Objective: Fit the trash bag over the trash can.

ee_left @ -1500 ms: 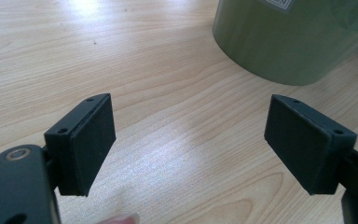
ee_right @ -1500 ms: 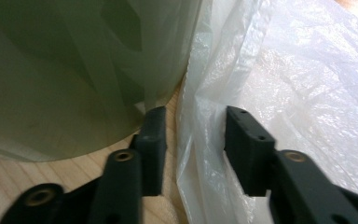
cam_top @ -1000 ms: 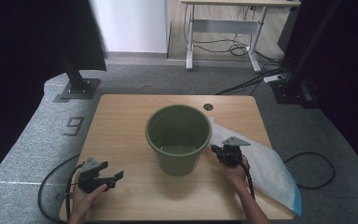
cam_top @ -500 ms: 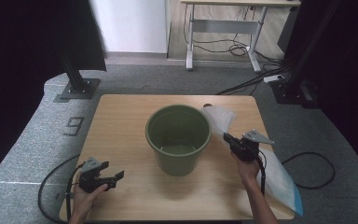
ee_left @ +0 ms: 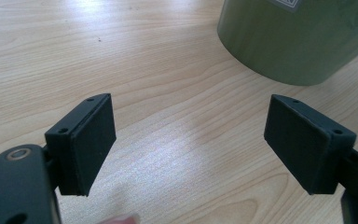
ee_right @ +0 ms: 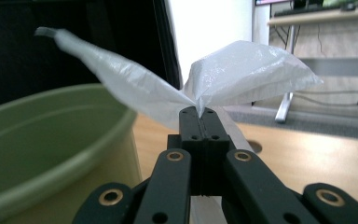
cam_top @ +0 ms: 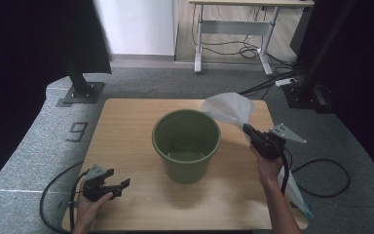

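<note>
A green bucket (cam_top: pixel 186 144) stands upright in the middle of the wooden table (cam_top: pixel 126 126); its wall also fills the upper right of the left gripper view as the bucket (ee_left: pixel 303 42). My right gripper (cam_top: pixel 248 129) is raised to the right of the bucket's rim and shut on a thin white plastic bag (cam_top: pixel 229 109). The bag (ee_right: pixel 233 79) fans out above the closed jaws of the right gripper (ee_right: pixel 199 112), and its lower part trails down to the table's right edge. My left gripper (cam_top: pixel 124 184) rests open near the front left corner, with bare wood between its pads (ee_left: pixel 93 135).
Black cables (cam_top: pixel 321 175) loop on the grey floor at both sides of the table. A dark stand base (cam_top: pixel 80 92) sits beyond the back left corner, and a white desk frame (cam_top: pixel 233 29) stands further back.
My right gripper has risen from table height beside the bucket, lifting the white bag's end up above the bucket's rim. The left gripper has stayed where it was.
</note>
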`<state>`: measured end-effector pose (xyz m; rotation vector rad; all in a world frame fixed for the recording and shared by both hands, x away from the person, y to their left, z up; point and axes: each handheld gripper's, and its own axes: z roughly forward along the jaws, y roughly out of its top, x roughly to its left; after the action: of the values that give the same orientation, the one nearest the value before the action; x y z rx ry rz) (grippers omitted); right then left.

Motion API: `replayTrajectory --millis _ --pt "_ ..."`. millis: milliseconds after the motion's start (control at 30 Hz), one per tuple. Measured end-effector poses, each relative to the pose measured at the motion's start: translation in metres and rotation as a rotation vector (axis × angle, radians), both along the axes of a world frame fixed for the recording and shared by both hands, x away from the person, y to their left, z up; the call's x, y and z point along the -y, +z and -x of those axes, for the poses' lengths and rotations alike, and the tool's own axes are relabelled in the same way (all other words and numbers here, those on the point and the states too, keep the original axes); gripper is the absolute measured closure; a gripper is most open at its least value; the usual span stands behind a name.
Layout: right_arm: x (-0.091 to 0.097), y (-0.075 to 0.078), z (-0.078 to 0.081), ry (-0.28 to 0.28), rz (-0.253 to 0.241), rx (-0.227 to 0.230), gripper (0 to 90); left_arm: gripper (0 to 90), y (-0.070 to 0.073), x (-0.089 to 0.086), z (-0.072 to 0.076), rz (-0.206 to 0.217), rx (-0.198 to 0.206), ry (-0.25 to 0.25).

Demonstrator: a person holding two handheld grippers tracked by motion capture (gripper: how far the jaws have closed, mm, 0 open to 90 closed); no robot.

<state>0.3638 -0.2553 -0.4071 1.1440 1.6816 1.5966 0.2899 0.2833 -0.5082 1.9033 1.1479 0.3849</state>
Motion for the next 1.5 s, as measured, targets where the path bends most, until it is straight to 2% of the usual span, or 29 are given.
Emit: replayTrajectory --millis 33,67,100,167,400,500,567,700,733,800,867,967,1000,1067,1100,1300,1333,1367,1500 --pt "0.0 0.009 0.002 0.002 -0.001 0.022 88.8 16.5 0.0 0.0 0.0 0.003 -0.001 0.001" --pt "0.0 0.009 0.002 0.002 -0.001 0.022 88.8 16.5 0.0 0.0 0.0 0.003 -0.001 0.001" --pt "-0.001 0.017 0.005 0.005 -0.001 0.041 88.8 16.5 0.0 0.001 0.0 0.001 0.0 -0.001" --pt "-0.002 0.025 0.007 0.008 -0.005 0.057 88.8 16.5 0.0 0.001 0.0 0.001 -0.001 -0.003" --pt "-0.01 0.04 0.02 0.047 0.003 0.111 88.8 16.5 -0.001 0.001 0.0 0.001 -0.005 -0.004" --pt "-0.017 0.052 0.029 0.065 0.004 0.153 88.8 16.5 -0.001 0.002 0.0 -0.002 -0.005 -0.007" --pt "-0.021 0.06 0.033 0.064 0.023 0.182 88.8 16.5 -0.001 0.002 0.0 -0.003 -0.004 -0.006" --pt "-0.029 0.069 0.04 0.087 0.046 0.21 88.8 16.5 -0.001 0.001 0.0 0.002 -0.002 -0.003" --pt "-0.029 0.069 0.04 0.087 0.046 0.21 88.8 16.6 -0.001 0.001 0.0 0.002 -0.002 -0.003" --pt "-0.037 0.067 0.044 0.1 0.08 0.215 88.8 16.5 -0.001 0.001 0.0 0.003 -0.002 -0.003" --pt "-0.04 0.064 0.045 0.11 0.082 0.21 88.8 16.5 -0.001 0.001 0.0 0.002 -0.002 -0.005" --pt "-0.055 0.049 0.048 0.155 0.099 0.18 88.8 16.5 -0.001 0.002 0.0 0.0 -0.004 -0.006" --pt "-0.055 0.049 0.048 0.155 0.099 0.18 88.8 16.5 -0.001 0.002 0.0 0.0 -0.004 -0.006" --pt "-0.066 0.041 0.049 0.19 0.131 0.161 88.8 16.5 -0.001 0.002 0.0 0.0 -0.004 -0.006" --pt "-0.072 0.038 0.05 0.202 0.168 0.163 88.8 16.5 -0.001 0.002 0.0 -0.003 -0.006 -0.006" --pt "-0.097 0.031 0.06 0.277 0.293 0.151 88.7 16.6 -0.002 0.001 0.0 -0.003 -0.007 -0.007" --pt "-0.097 0.031 0.06 0.277 0.293 0.151 88.7 16.5 -0.002 0.001 0.0 -0.003 -0.007 -0.007" --pt "-0.104 0.026 0.061 0.305 0.309 0.13 88.6 16.5 -0.001 0.001 0.0 -0.004 -0.006 -0.007" --pt "-0.108 0.021 0.061 0.335 0.305 0.104 88.6 16.5 -0.001 0.0 0.0 -0.003 -0.006 -0.005"
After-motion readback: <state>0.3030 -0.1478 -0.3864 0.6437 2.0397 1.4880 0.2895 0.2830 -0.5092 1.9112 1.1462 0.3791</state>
